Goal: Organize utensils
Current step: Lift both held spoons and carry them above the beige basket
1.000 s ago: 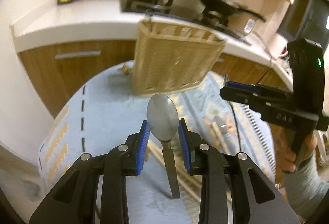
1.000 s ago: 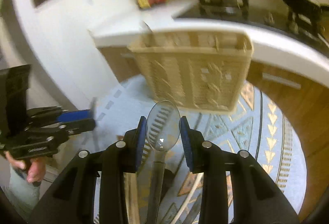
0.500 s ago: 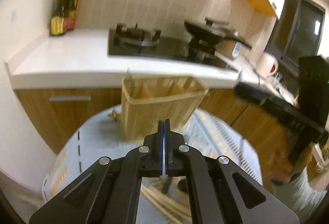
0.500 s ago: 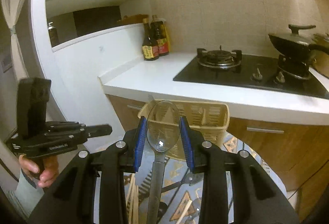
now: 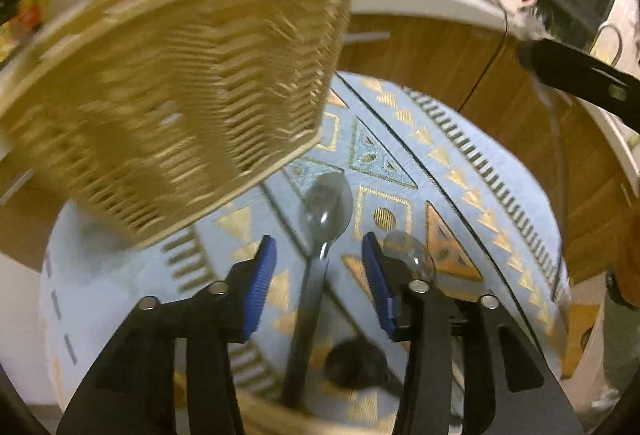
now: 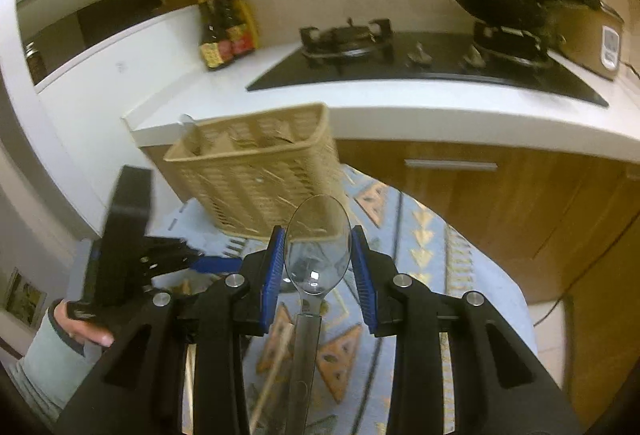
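Note:
My left gripper [image 5: 318,277] is open and low over the patterned cloth. A clear spoon with a dark handle [image 5: 320,235] lies on the cloth between its fingers, untouched. A second clear spoon bowl [image 5: 408,251] lies just right of the right pad. The wicker utensil basket [image 5: 180,91] looms close ahead, upper left, blurred. My right gripper [image 6: 318,267] is shut on a clear spoon [image 6: 318,247], held above the table, bowl up. The basket [image 6: 256,171] stands beyond it, and the left gripper [image 6: 132,251] is at its lower left.
The round table wears a blue and gold patterned cloth [image 6: 440,275]. Wooden chopsticks [image 6: 276,367] lie on it near the front. Behind are a white counter [image 6: 400,111], a gas hob [image 6: 348,39] with a wok [image 6: 504,3], sauce bottles [image 6: 224,35] and wooden cabinets [image 6: 500,203].
My left gripper went from shut and raised to open and low over the cloth, near the basket, with a spoon between its fingers. My right gripper keeps its spoon and has moved little.

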A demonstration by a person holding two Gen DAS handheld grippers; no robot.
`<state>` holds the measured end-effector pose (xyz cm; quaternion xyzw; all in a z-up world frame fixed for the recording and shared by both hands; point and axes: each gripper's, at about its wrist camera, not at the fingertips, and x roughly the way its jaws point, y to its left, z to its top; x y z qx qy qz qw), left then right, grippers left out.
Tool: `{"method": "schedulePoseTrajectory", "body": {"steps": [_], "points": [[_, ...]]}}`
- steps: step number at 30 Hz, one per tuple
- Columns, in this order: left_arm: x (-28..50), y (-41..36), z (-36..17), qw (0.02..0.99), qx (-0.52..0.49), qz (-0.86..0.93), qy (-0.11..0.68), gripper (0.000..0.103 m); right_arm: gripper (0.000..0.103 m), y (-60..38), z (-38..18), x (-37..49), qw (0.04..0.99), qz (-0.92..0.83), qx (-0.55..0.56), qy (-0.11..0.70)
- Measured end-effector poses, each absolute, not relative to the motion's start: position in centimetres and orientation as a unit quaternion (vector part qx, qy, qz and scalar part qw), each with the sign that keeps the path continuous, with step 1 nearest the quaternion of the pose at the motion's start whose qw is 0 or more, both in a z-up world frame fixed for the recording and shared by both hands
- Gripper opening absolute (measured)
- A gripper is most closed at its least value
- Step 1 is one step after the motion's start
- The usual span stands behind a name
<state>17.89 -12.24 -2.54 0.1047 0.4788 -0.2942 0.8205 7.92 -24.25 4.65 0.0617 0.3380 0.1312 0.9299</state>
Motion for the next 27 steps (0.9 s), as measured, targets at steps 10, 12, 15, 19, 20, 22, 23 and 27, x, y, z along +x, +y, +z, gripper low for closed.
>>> {"method": "schedulePoseTrajectory", "body": {"steps": [10, 12, 15, 19, 20, 22, 23, 27], "points": [[20.6, -16.4, -5.0, 0.802, 0.154, -0.254, 0.519, 0.035, 0.030, -26.8, 2.5, 8.8, 0.917, 0.125, 0.079, 0.371], [20.5, -16.6, -5.0, 0.806, 0.161, -0.242, 0.516, 0.030, 0.030, -26.8, 2.5, 8.9, 0.917, 0.125, 0.076, 0.372], [19.3, -15.7, -4.0, 0.827, 0.144, -0.237, 0.489, 0.030, 0.030, -26.3, 2.9, 8.9, 0.918, 0.132, 0.075, 0.365], [16.2, -11.9, 0.4, 0.862, 0.072, -0.258, 0.431, 0.030, 0.030, -25.3, 4.8, 8.7, 0.928, 0.147, 0.073, 0.335], [15.5, -11.1, 1.5, 0.869, 0.060, -0.263, 0.415, 0.030, 0.030, -24.8, 5.5, 8.8, 0.932, 0.150, 0.070, 0.322], [13.8, -9.0, 4.8, 0.890, 0.034, -0.268, 0.367, 0.030, 0.030, -23.9, 6.9, 8.9, 0.939, 0.155, 0.066, 0.300], [13.2, -8.0, 6.5, 0.902, 0.024, -0.264, 0.341, 0.030, 0.030, -23.3, 7.8, 9.1, 0.943, 0.159, 0.065, 0.284], [12.5, -4.1, 12.4, 0.933, -0.024, -0.255, 0.253, 0.030, 0.030, -21.6, 10.8, 10.2, 0.955, 0.162, 0.071, 0.237]]}}
